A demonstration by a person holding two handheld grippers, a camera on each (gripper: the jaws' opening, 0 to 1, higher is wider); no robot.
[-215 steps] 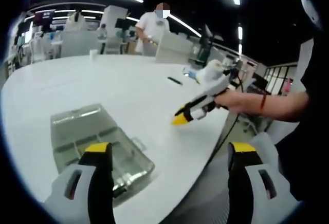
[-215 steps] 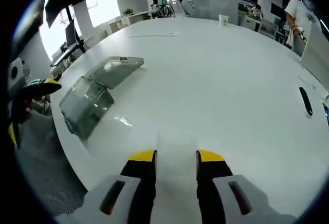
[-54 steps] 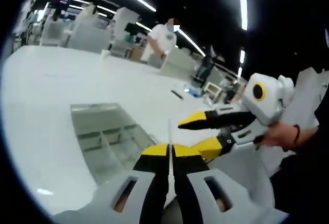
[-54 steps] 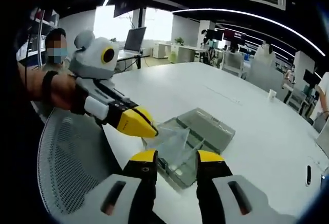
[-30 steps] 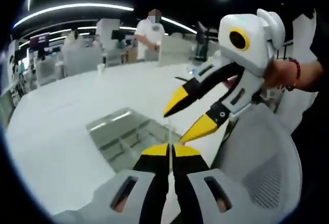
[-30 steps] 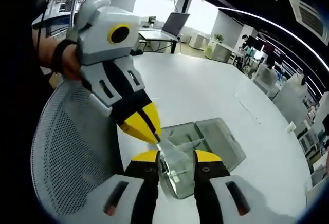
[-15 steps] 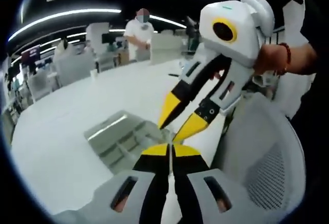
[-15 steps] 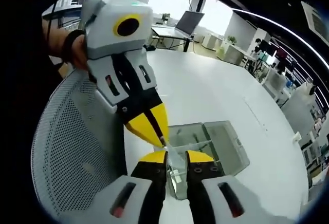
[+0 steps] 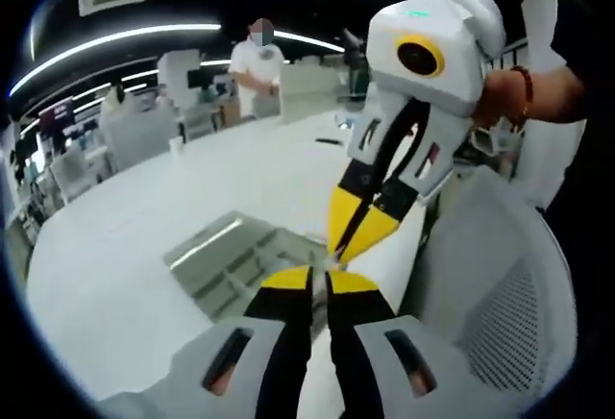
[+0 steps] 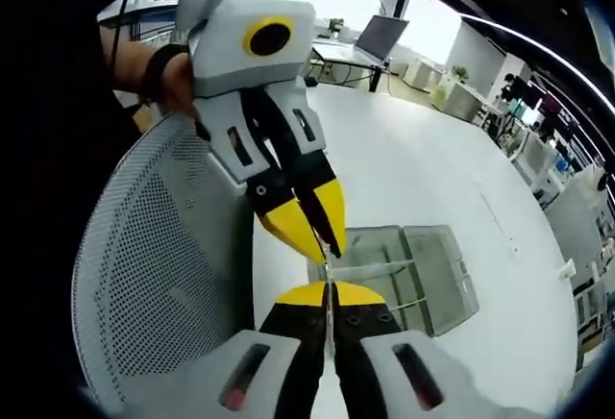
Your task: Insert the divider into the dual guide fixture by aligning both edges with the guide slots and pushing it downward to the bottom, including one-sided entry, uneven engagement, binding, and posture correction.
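clear plastic: the divider [image 10: 329, 267] is a thin see-through sheet, seen edge-on in the right gripper view as a pale line rising from between the right gripper's [image 10: 328, 292] yellow tips. those jaws are pressed together on it. in that view the left gripper [image 10: 317, 232] comes down from upper left, held by a hand [image 10: 178, 81] with a dark wristband; its yellow tips sit right at the sheet's upper edge with a narrow gap between them, and i cannot tell whether they touch it.

in the left gripper view the left gripper [image 9: 318, 280] shows its own two jaws standing slightly apart, a slim gap between the yellow tips. whether anything lies in that gap is too fine to see. the right gripper [image 9: 356, 239] reaches down from upper right, held by a hand [image 9: 509, 102] with a red bracelet, its tips drawn close and meeting just above the left gripper's tips.

the divider is held in the air above the near edge of the white table [image 9: 125, 236], not in the fixture [image 10: 394, 270]. the fixture, a clear compartmented box with its lid laid open flat, lies on the table just beyond both sets of tips. a grey mesh chair [image 10: 163, 275] back stands beside the table edge. a person [image 9: 255, 63] in white stands at the far side of the room.
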